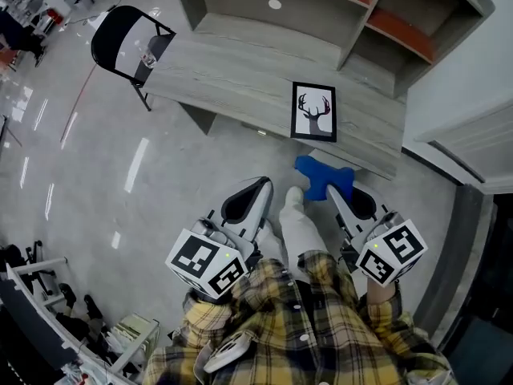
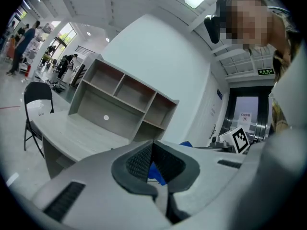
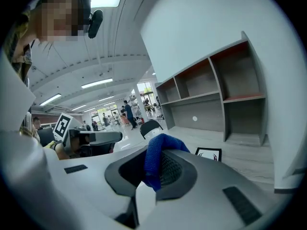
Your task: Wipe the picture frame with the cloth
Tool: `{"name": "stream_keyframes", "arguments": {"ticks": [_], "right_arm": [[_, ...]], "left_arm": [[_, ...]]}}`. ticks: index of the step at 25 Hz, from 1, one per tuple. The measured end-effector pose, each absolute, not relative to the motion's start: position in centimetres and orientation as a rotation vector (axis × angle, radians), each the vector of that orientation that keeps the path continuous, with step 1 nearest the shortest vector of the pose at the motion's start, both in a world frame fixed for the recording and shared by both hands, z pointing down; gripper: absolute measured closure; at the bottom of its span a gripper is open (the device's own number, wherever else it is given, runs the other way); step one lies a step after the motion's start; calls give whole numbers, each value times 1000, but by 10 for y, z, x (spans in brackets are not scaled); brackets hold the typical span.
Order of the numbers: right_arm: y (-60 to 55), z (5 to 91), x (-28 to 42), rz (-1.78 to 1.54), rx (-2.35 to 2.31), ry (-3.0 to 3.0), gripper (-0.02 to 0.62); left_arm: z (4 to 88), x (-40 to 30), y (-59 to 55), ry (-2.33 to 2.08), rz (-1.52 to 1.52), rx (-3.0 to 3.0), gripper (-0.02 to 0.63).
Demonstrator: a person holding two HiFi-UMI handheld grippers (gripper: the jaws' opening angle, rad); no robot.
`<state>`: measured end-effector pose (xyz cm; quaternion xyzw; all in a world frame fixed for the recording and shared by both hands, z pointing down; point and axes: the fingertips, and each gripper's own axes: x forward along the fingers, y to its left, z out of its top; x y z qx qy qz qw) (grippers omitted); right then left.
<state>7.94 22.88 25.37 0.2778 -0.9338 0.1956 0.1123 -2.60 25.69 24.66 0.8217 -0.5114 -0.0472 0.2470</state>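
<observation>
A black-framed picture [image 1: 313,111] of a deer head lies flat on the grey desk [image 1: 224,74], near its front edge. My right gripper [image 1: 332,192] is shut on a blue cloth [image 1: 322,176], held in the air just short of the desk and below the frame. In the right gripper view the cloth [image 3: 156,159] bunches up between the pads, and the frame [image 3: 208,153] shows beyond it. My left gripper [image 1: 260,184] hangs beside it to the left, shut with nothing in it; its jaws [image 2: 152,152] meet.
An open shelf unit [image 1: 337,10] stands on the back of the desk. A black folding chair [image 1: 128,42] sits at the desk's left end. The person's leg and shoe [image 1: 295,207] are between the grippers. Equipment racks [image 1: 48,311] stand at lower left.
</observation>
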Motion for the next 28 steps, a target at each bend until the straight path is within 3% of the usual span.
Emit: {"name": "stream_keyframes", "arguments": {"ticks": [28], "right_arm": [[-14,243,102,545,978,-2759,554]], "left_arm": [[234,-9,-2,-1279,-120,2340,601]]}}
